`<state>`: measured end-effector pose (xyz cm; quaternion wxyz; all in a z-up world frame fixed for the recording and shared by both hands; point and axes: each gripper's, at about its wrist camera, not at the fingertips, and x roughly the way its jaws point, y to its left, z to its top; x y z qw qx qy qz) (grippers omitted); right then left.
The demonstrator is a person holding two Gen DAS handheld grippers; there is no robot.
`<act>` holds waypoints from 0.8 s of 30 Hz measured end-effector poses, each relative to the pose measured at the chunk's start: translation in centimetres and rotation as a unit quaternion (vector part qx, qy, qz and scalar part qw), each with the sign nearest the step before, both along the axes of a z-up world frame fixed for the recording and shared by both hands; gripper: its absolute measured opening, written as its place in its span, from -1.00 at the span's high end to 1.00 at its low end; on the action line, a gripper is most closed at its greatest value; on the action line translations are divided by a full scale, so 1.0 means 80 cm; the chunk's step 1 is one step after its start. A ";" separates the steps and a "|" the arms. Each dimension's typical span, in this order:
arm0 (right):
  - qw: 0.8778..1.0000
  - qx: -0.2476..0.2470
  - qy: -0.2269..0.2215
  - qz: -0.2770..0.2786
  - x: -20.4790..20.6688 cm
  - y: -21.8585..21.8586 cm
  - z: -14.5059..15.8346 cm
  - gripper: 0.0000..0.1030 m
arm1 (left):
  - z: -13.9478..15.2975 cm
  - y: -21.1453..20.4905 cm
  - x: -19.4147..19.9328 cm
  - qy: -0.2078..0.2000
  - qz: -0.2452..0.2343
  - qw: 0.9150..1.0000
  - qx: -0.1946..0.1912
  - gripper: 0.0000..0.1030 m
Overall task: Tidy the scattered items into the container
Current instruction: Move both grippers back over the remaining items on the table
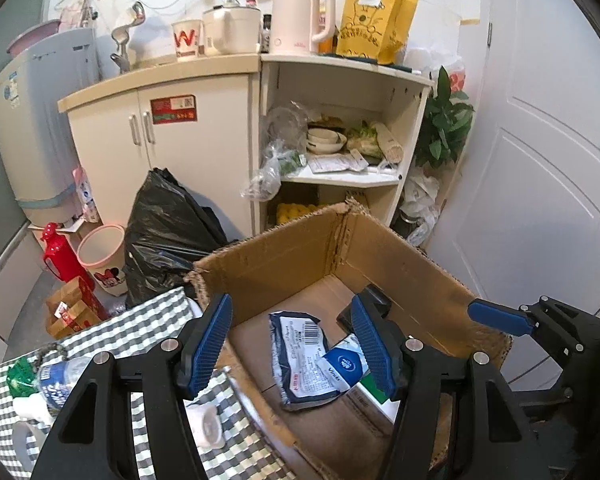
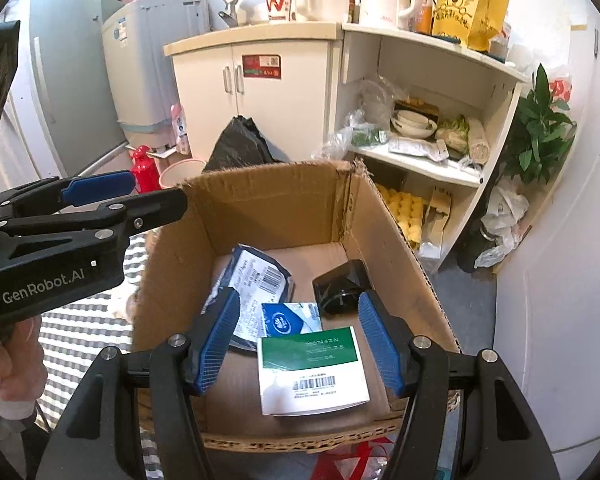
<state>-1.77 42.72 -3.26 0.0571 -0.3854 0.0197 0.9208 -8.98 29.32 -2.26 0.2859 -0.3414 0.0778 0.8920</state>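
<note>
Jaws apart, both grippers over cardboard box (image 2: 268,216) on checkered cloth (image 1: 140,328), kitchen cabinets (image 1: 188,152) behind.

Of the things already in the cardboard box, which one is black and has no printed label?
The glossy black object by the right wall of the cardboard box. The dark blue pack, blue-and-white tissue packet and green-and-white box all carry print.

Both wrist views look forward and down, at close range, into the cardboard box (image 1: 380,264) (image 2: 276,208). The left view sits over the checked cloth (image 1: 140,328) side, apparently lower. Both share the box interior and the white cabinet (image 1: 204,128) (image 2: 284,92) behind.
</note>
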 end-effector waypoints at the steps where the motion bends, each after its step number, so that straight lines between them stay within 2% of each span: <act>1: 1.000 0.000 0.004 0.000 0.001 -0.002 0.003 -0.20 | 0.003 -0.005 0.002 0.003 0.003 1.000 0.001 -0.26; 9: 0.999 -0.003 0.039 -0.005 0.011 -0.023 0.021 -0.20 | 0.019 -0.042 0.019 0.026 0.017 1.000 0.004 -0.26; 12: 0.999 -0.006 0.049 -0.011 0.017 -0.029 0.025 -0.22 | 0.021 -0.056 0.023 0.032 0.025 0.999 0.007 -0.34; 17: 0.998 -0.006 0.066 -0.006 0.025 -0.042 0.034 -0.28 | 0.026 -0.083 0.030 0.038 0.038 0.999 0.009 -0.36; 24: 0.995 -0.009 0.095 0.001 0.029 -0.068 0.049 -0.35 | 0.033 -0.122 0.036 0.046 0.061 0.997 0.018 -0.53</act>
